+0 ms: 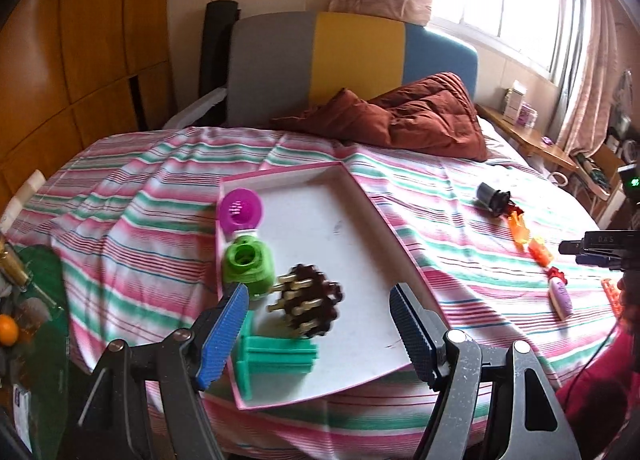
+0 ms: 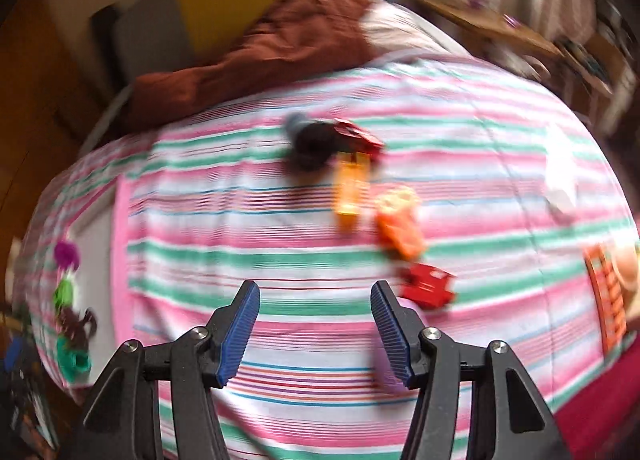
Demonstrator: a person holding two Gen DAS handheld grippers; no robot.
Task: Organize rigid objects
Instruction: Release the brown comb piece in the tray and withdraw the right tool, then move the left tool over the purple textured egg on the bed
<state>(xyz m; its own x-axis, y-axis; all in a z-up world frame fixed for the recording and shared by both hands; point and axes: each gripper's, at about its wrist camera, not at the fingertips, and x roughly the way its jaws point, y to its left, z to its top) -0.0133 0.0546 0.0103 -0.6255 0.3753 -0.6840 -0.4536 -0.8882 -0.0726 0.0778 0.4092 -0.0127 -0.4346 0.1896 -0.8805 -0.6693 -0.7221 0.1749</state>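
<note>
A shallow pink-rimmed white tray (image 1: pixel 362 196) lies on the striped bed. Along its left side lie a magenta disc (image 1: pixel 240 210), a green block (image 1: pixel 249 262), a dark brown spiky piece (image 1: pixel 310 306) and a teal spool (image 1: pixel 276 356). My left gripper (image 1: pixel 320 334) is open above the tray's near end, the brown piece just ahead of it. Loose on the bed lie a black cylinder (image 2: pixel 310 138), a red piece (image 2: pixel 356 134), orange pieces (image 2: pixel 350 190) and a red block (image 2: pixel 428 284). My right gripper (image 2: pixel 316 330) is open above the sheet; a purple object (image 2: pixel 384 364) lies behind its right finger.
A rust-brown quilt (image 1: pixel 420 116) is bunched at the head of the bed by the grey, yellow and blue headboard (image 1: pixel 352 56). An orange grid piece (image 2: pixel 606 300) lies at the bed's right edge. A wooden side table (image 1: pixel 528 136) stands by the window. The right wrist view is blurred.
</note>
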